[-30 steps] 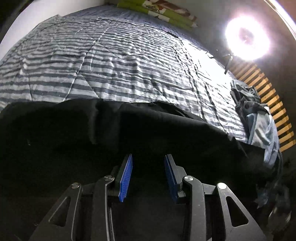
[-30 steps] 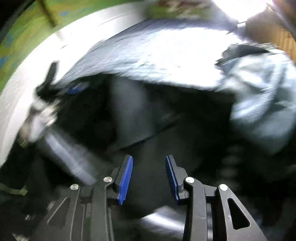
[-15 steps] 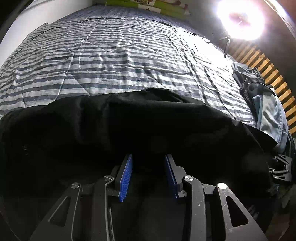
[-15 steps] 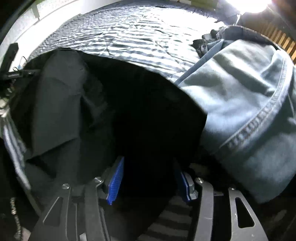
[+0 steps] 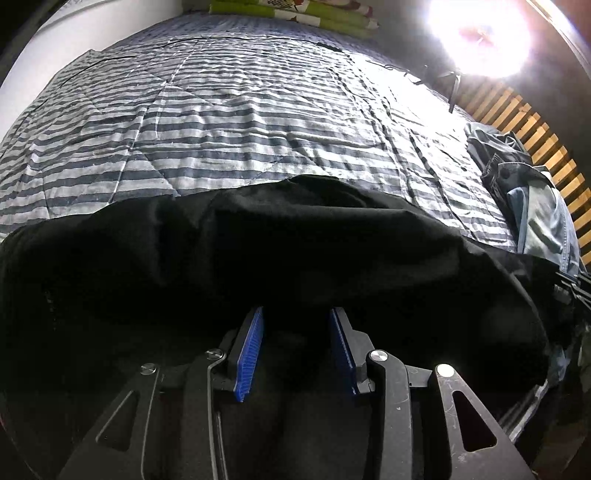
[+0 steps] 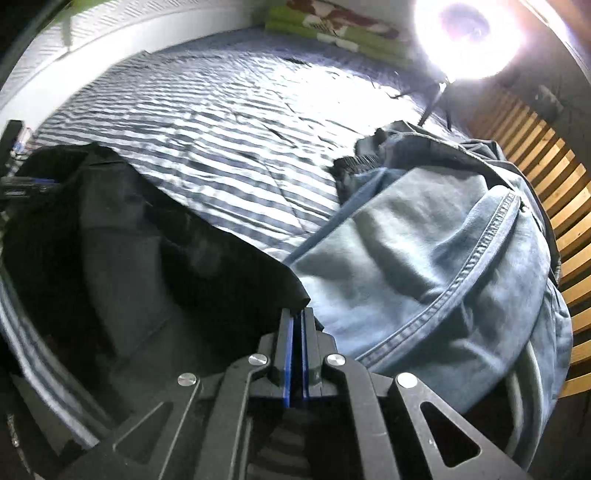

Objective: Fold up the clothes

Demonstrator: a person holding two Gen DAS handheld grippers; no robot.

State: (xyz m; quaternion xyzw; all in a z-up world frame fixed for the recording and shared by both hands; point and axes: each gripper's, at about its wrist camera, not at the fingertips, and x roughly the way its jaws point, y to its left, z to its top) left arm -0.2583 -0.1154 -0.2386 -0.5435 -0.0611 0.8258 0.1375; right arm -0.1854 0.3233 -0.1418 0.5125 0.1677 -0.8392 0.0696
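A black garment (image 5: pixel 258 251) lies bunched across the near edge of a bed with a striped quilt (image 5: pixel 240 122). My left gripper (image 5: pixel 295 314) is open, and the black cloth drapes over and between its blue pads. In the right wrist view the same black garment (image 6: pixel 147 240) spreads out to the left. My right gripper (image 6: pixel 297 314) is shut on its pointed corner, right beside a heap of blue jeans (image 6: pixel 424 258). The left gripper's tool shows faintly at the far left edge of the right wrist view.
The blue jeans (image 5: pixel 535 206) are piled at the bed's right side against a wooden slatted frame (image 5: pixel 535 140). A bright ring lamp (image 5: pixel 480 33) on a stand glares at the far right. Green folded bedding (image 5: pixel 295 14) lies at the head.
My right gripper swung over the bed's right side and closed on the black garment's corner. The left gripper stayed open while the black cloth settled lower, showing more quilt.
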